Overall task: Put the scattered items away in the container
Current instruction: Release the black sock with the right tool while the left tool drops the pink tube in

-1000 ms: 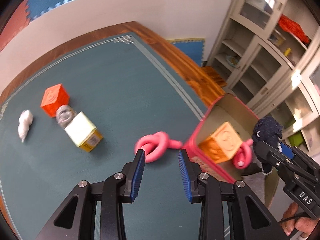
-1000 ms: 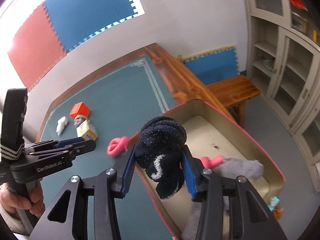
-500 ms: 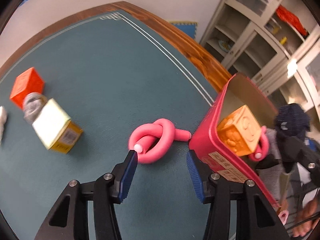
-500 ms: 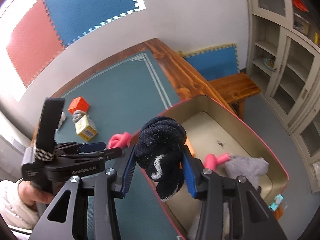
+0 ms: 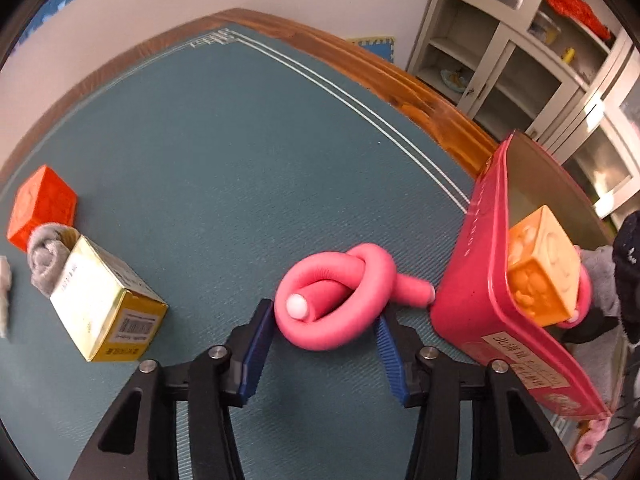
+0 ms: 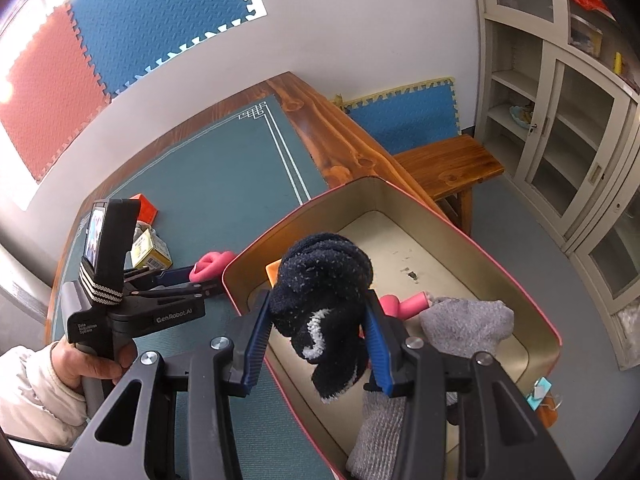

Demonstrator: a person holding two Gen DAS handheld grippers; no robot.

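Change since earlier frame: left hand-held gripper point(image 5: 322, 344) advanced onto the pink knotted foam tube point(image 5: 340, 300); tube formerly ahead of the fingertips, now between them.
Left hand-held gripper: jaws spread, one blue pad on either side of the tube; contact not confirmable.
Pink knotted foam tube: lying on the teal mat point(image 5: 240, 160), free end touching or just short of the red outer wall of the container point(image 5: 476, 280).
Right hand-held gripper point(image 6: 316, 340): pinching a dark navy rolled sock point(image 6: 320, 292), held above the near end of the container.
Container: red outside, beige inside, standing at the worktop point(image 6: 340, 136) edge.
Container contents: orange cube point(image 5: 544, 268) against the near wall, second pink foam tube point(image 6: 404, 304), grey sock point(image 6: 464, 324).
Loose items on mat, well apart from container: yellow carton point(image 5: 100, 308), grey rolled sock point(image 5: 48, 252) touching its far end, red-orange cube point(image 5: 40, 208) just behind the sock.
White object at left edge of left wrist view: mostly cut off, identity not determinable.
Left hand point(image 6: 86, 364): gripping the handle of the left hand-held gripper.
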